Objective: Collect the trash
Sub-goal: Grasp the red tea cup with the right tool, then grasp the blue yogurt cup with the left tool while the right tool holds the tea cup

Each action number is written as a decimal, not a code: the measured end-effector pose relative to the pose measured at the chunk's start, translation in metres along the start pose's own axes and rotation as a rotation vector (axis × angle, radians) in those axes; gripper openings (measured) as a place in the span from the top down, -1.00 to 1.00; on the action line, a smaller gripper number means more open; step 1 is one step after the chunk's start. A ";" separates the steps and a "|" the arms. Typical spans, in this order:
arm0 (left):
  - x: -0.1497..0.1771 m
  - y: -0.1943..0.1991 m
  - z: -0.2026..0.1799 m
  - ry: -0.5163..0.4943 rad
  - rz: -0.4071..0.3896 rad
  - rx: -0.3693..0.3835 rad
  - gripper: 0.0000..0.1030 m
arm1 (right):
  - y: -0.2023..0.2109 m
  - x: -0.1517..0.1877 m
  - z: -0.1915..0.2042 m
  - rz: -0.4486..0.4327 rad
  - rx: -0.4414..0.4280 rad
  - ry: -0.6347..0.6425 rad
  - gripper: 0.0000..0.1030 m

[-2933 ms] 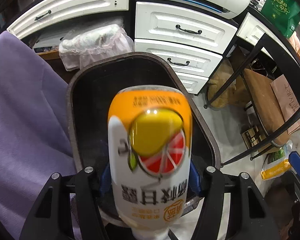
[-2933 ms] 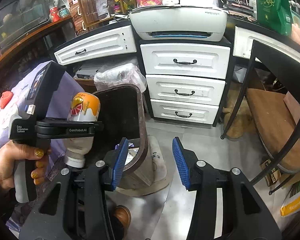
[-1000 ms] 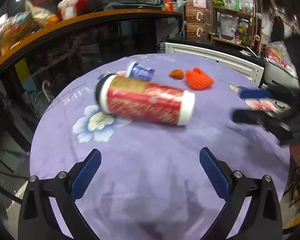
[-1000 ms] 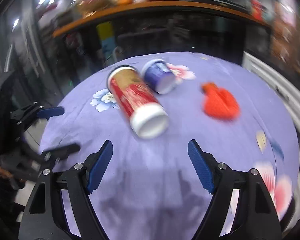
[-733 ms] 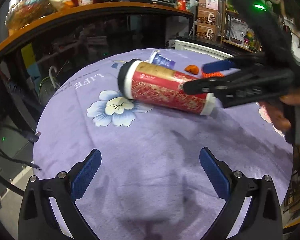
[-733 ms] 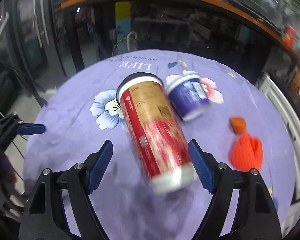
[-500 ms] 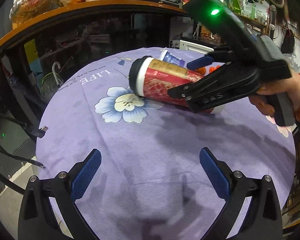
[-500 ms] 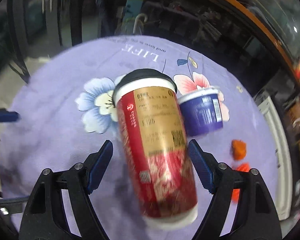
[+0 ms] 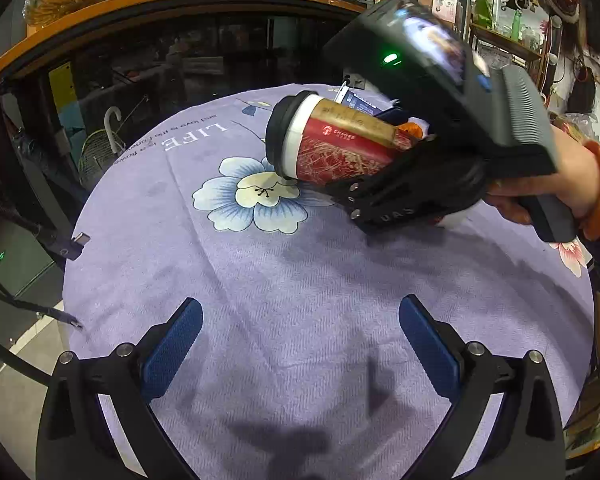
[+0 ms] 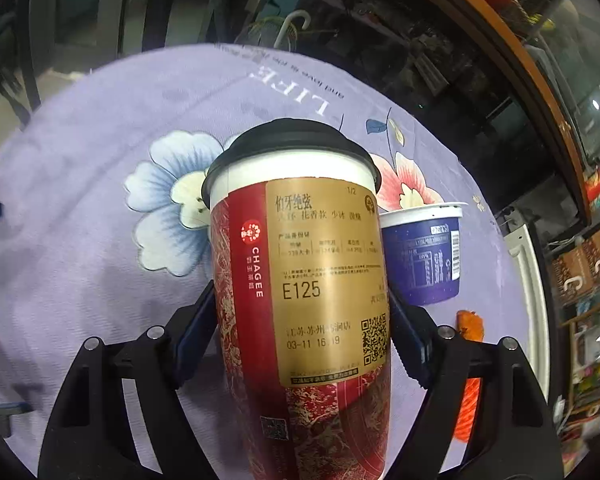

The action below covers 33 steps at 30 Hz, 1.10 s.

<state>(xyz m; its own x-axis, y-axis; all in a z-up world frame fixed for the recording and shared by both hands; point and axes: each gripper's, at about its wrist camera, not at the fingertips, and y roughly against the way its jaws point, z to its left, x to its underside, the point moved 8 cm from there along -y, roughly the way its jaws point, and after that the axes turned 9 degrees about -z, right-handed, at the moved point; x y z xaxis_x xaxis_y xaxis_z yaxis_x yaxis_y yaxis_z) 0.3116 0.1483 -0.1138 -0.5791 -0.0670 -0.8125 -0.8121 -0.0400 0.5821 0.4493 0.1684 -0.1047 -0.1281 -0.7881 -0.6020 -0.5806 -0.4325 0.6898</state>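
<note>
A tall red and gold paper cup [image 10: 300,280] with a black lid lies on its side on the purple flowered tablecloth [image 9: 284,272]. My right gripper [image 10: 300,296] straddles the cup's middle, one blue pad on each side, jaws still wide and not squeezing. In the left wrist view the same cup [image 9: 340,148] rests on the cloth with the right gripper [image 9: 372,152] over it, held by a person's hand [image 9: 560,184]. My left gripper [image 9: 298,328] hovers open over bare cloth nearer the table's edge, with nothing between its fingers.
A small blue cup [image 10: 424,256] lies on its side just right of the red cup. An orange scrap [image 10: 470,324] and an orange knitted thing [image 10: 468,412] lie further right. Beyond the round table stands a dark glass cabinet [image 9: 180,60] with an orange-edged shelf.
The right gripper swung in over the table, rolled and came down around the red cup. The left gripper drifted slightly; its jaws stayed open. The cup has not left the cloth.
</note>
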 end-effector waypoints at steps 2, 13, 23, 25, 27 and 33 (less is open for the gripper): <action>-0.003 -0.001 0.002 0.011 -0.007 0.002 -0.89 | 0.015 0.001 -0.003 -0.042 -0.011 -0.036 -0.51; -0.052 -0.036 -0.008 -0.066 -0.044 0.029 -0.89 | 0.106 0.048 -0.071 -0.165 0.066 -0.337 -0.51; -0.104 -0.111 -0.053 -0.162 -0.018 -0.001 -0.89 | 0.162 0.108 -0.098 -0.190 0.139 -0.472 -0.51; -0.114 -0.127 -0.059 -0.164 -0.021 -0.022 -0.89 | 0.169 0.118 -0.099 -0.184 0.152 -0.484 -0.51; -0.121 -0.137 -0.066 -0.175 -0.025 -0.034 -0.89 | 0.177 0.130 -0.100 -0.181 0.161 -0.505 -0.51; -0.129 -0.171 -0.074 -0.185 0.009 -0.065 -0.83 | 0.189 0.160 -0.104 -0.164 0.183 -0.553 -0.51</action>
<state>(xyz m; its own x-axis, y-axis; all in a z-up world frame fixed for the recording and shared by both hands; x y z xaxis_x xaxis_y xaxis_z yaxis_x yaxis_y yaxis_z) 0.5306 0.0903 -0.1064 -0.5943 0.1163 -0.7958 -0.8041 -0.1049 0.5852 0.4024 -0.0851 -0.0289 -0.3953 -0.3521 -0.8484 -0.7509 -0.4081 0.5192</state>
